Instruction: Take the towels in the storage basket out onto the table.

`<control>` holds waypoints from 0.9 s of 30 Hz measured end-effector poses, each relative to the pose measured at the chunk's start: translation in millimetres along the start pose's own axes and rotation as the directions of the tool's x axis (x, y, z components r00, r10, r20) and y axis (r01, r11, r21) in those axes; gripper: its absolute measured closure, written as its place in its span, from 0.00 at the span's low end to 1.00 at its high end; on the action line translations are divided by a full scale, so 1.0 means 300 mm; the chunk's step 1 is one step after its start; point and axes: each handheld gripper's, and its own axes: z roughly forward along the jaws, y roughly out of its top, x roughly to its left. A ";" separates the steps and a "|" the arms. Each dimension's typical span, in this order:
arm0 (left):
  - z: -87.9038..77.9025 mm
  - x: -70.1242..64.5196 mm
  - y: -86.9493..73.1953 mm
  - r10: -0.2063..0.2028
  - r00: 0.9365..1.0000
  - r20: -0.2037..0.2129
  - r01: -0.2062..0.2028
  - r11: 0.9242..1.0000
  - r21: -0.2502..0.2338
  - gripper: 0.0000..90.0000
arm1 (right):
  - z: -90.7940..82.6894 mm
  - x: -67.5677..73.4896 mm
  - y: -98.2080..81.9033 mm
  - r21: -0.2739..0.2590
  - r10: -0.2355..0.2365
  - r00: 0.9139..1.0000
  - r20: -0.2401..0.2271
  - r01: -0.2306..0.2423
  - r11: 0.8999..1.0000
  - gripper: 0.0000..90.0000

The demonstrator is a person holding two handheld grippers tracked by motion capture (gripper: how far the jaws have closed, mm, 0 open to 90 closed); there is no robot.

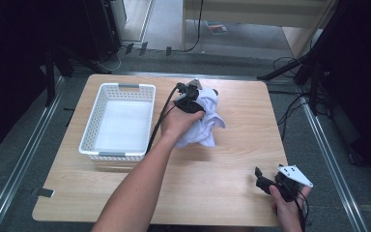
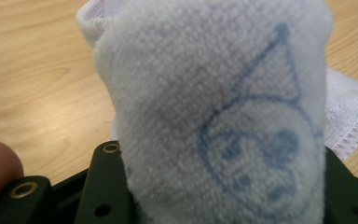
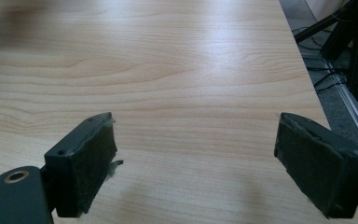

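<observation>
A white towel [image 1: 204,118] lies bunched near the middle of a wooden table [image 1: 241,159], just right of a white plastic basket [image 1: 121,121]. Part of it rests crumpled on the wood, and a thick fold is pinched in the left gripper [image 1: 189,102], whose jaws are closed on the cloth. In the left gripper view the fold [image 2: 214,112] rises between the black jaws, fuzzy white terry with a faint blue cartoon face printed on it, and a stitched hem trails off to one side. The right gripper [image 1: 270,184] sits well apart at the table's near right corner, its jaws spread wide over bare wood [image 3: 182,93] with nothing between them.

The risks, as a judgement: the grip takes just one fold, so soft cloth could slip out if lifted quickly. The loose remainder would hang low and could snag on the basket's rim, or drape over its wall instead of dropping inside. The free hand is too far off to catch a falling end.
</observation>
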 end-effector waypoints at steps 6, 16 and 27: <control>0.053 -0.020 -0.023 -0.006 1.000 0.020 0.006 1.000 0.008 0.55 | 0.000 -0.001 0.000 0.000 -0.001 1.000 -0.001 0.001 1.000 0.14; 0.100 -0.030 -0.048 -0.038 0.998 0.052 0.036 0.999 0.026 0.34 | 0.000 -0.001 0.000 -0.001 0.001 1.000 -0.002 -0.001 1.000 0.14; 0.010 0.018 -0.037 -0.067 0.993 0.101 0.068 0.998 -0.012 0.00 | 0.000 0.000 0.000 0.000 0.000 1.000 -0.003 0.000 1.000 0.14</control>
